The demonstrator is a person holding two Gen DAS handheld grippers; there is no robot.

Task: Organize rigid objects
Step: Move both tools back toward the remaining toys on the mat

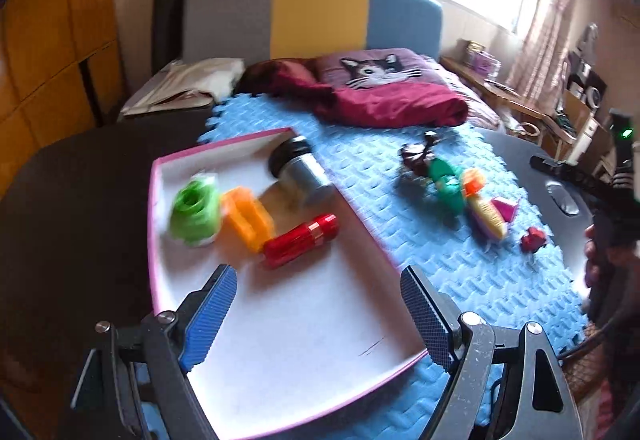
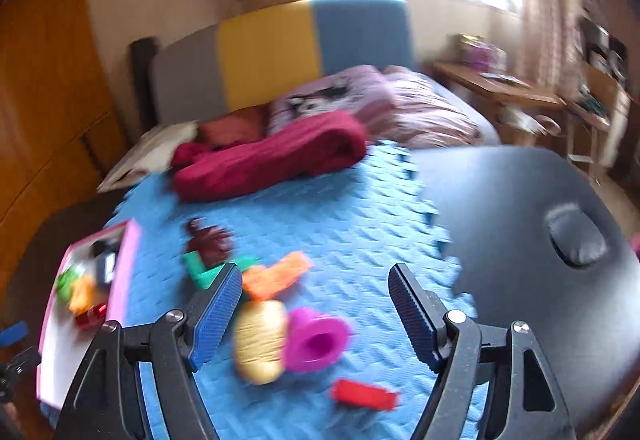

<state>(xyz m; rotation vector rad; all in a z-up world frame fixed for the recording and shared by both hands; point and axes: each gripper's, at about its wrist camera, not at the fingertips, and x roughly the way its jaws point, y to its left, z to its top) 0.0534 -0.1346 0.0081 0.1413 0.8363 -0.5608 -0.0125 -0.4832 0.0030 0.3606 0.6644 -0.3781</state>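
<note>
Both of my hand-held grippers are spread wide and carrying nothing right now. The left hand-held gripper (image 1: pixel 318 306) hangs over the near end of the white tray (image 1: pixel 280 340), with a red flashlight (image 1: pixel 301 240), an orange block (image 1: pixel 247 217), a green ring (image 1: pixel 195 210) and a small jar (image 1: pixel 301 172) lying further ahead of it in the tray.

The right hand-held gripper (image 2: pixel 316 310) is above the blue foam mat (image 2: pixel 360 207), with the yellow toy (image 2: pixel 260 340) and the pink cup (image 2: pixel 316 344) just ahead between its fingers, a red brick (image 2: pixel 366 394) a bit nearer, and an orange piece (image 2: pixel 276 274) and a green block (image 2: pixel 200 272) beyond.

My worry: yellow and pink are touching, so closing on one probably nudges or drags the other. The cup looks round and tipped over, so I'd guess it rolls if clipped. The right view is badly smeared, so lining up is iffy. Dropping more into the tray could also knock the flashlight rolling.

Writing or labels: nothing I can read anywhere, too blurry.
</note>
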